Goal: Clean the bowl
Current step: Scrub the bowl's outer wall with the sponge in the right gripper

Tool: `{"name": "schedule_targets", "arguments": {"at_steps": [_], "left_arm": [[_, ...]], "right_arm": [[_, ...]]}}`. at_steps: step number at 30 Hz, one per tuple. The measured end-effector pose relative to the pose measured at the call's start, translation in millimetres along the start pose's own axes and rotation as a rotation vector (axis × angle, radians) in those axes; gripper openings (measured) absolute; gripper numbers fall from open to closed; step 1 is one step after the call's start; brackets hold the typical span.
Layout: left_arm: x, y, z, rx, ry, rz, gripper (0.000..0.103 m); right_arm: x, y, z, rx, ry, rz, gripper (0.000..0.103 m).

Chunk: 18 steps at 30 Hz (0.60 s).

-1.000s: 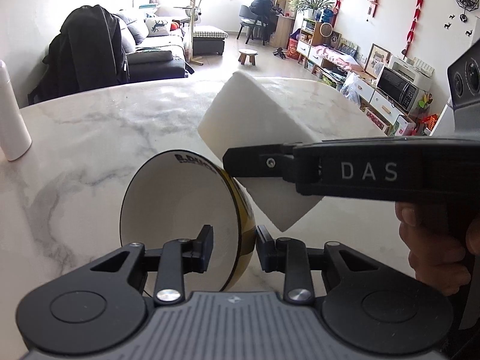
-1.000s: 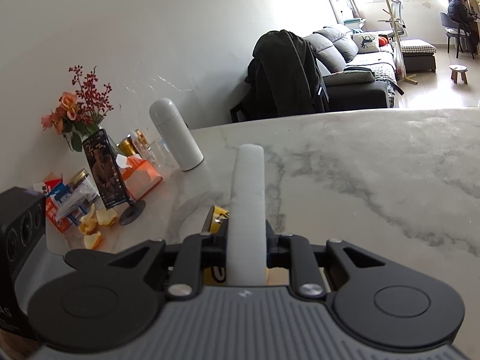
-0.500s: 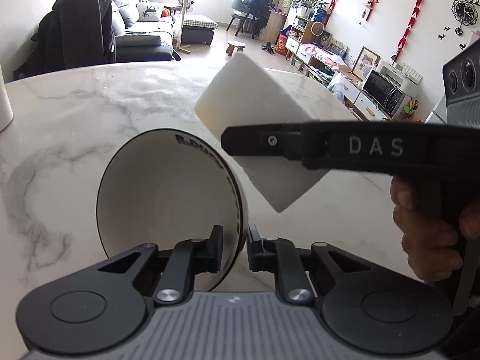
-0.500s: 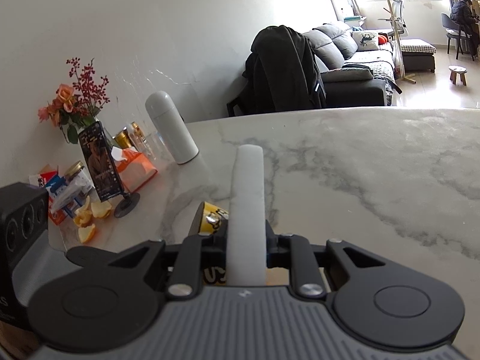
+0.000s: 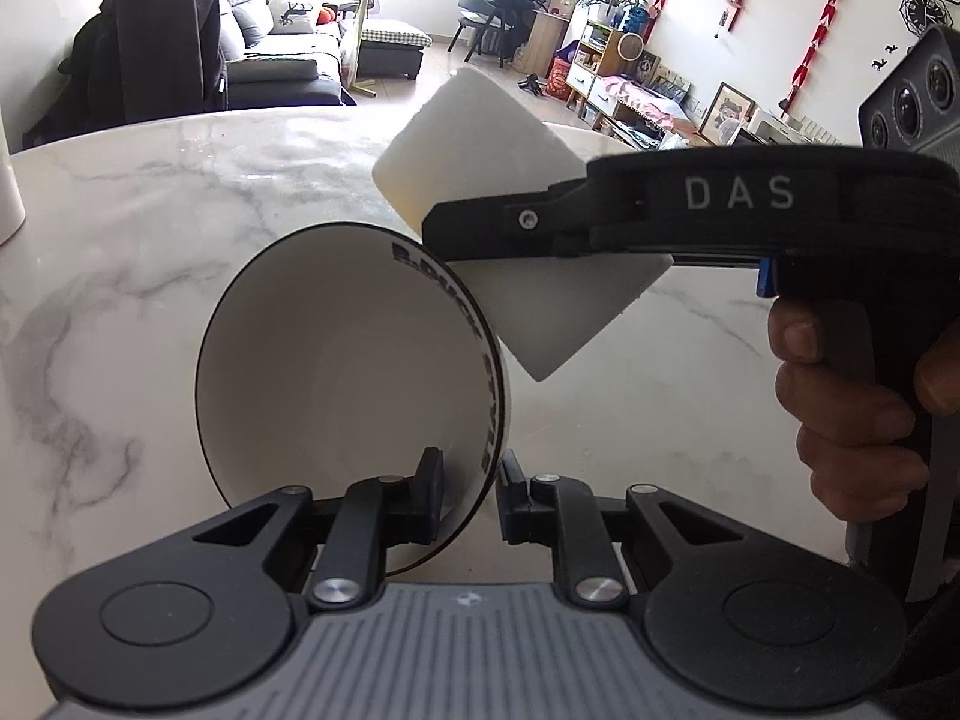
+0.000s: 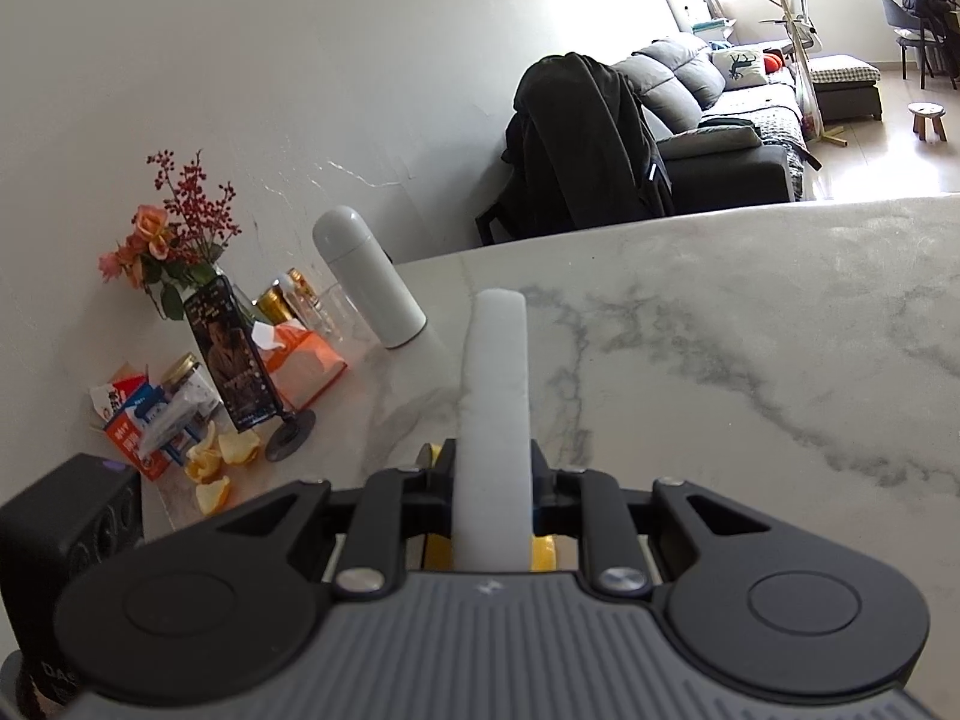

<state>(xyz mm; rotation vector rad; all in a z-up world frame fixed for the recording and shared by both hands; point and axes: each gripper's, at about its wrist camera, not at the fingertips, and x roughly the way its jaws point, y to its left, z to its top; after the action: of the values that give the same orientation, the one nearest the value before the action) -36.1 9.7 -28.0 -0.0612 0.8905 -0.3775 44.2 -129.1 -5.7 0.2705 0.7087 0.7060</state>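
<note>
Left gripper [image 5: 469, 495] nearest: jaws narrow, one finger inside the bowl [image 5: 354, 378] and one outside, clamped across its rim. The jaws have just been closing, with the wall of the bowl between them. Bowl tipped up on edge over the marble worktop [image 5: 150, 228], white inside facing left, black lettering running round the rim band, yellow on the outside as seen from the right wrist view.

Right gripper [image 5: 480, 228] comes in from the right, held by a hand [image 5: 852, 396] on its pistol grip — jaws pinched tight on a white sponge [image 5: 480, 138]. The sponge is a flat square slab, turned so one corner points down; its lower edge sits just beside the bowl's upper right rim. Contact or a small gap — cannot tell from either view. From the right wrist view the sponge [image 6: 495, 420] shows edge-on, squeezed between both pads.

Further back on the worktop, by the wall: a white flask [image 6: 366, 279], an orange tissue pack [image 6: 306, 360], a vase of flowers [image 6: 174, 228], orange peels [image 6: 219, 462]. Beyond the worktop edge, a chair draped with a dark coat [image 6: 588, 138], then a grey sofa [image 6: 720, 114].
</note>
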Motion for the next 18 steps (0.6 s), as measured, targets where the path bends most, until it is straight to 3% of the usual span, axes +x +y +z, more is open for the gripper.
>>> {"name": "schedule_targets", "arguments": {"at_steps": [5, 18], "left_arm": [[0.4, -0.2, -0.1, 0.005, 0.002, 0.005, 0.018], [2.8, 0.4, 1.0, 0.011, 0.009, 0.017, 0.020]], "right_arm": [[4.3, -8.9, -3.7, 0.033, 0.015, -0.020, 0.021], [-1.1, -7.9, -0.7, 0.083, -0.012, 0.070, 0.021]]}}
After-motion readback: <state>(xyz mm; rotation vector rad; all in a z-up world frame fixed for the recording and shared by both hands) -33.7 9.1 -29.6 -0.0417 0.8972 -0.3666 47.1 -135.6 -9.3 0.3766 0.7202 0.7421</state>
